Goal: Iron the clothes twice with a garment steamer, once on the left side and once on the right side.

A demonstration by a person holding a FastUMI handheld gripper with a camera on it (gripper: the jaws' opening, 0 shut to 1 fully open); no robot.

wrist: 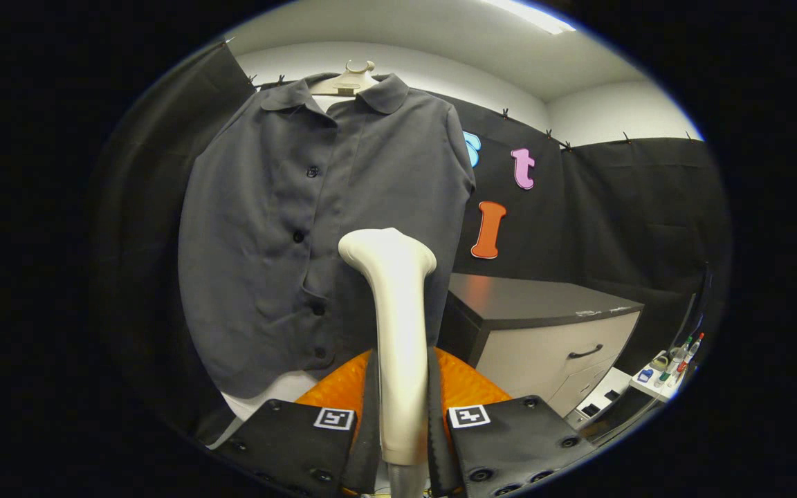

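Observation:
A dark grey buttoned shirt (315, 228) hangs on a pale hanger (346, 81) against the booth's black cloth wall. My gripper (402, 408) is shut on the handle of a cream garment steamer (395, 311), which stands upright between the fingers. The steamer's head (386, 250) is in front of the shirt's lower middle, just right of the button row; I cannot tell whether it touches the cloth.
A cabinet (544, 325) with a dark top and pale drawers stands to the right of the shirt. A small white shelf with bottles and pens (668, 373) lies at the far right. A white surface (267, 394) shows below the shirt's hem.

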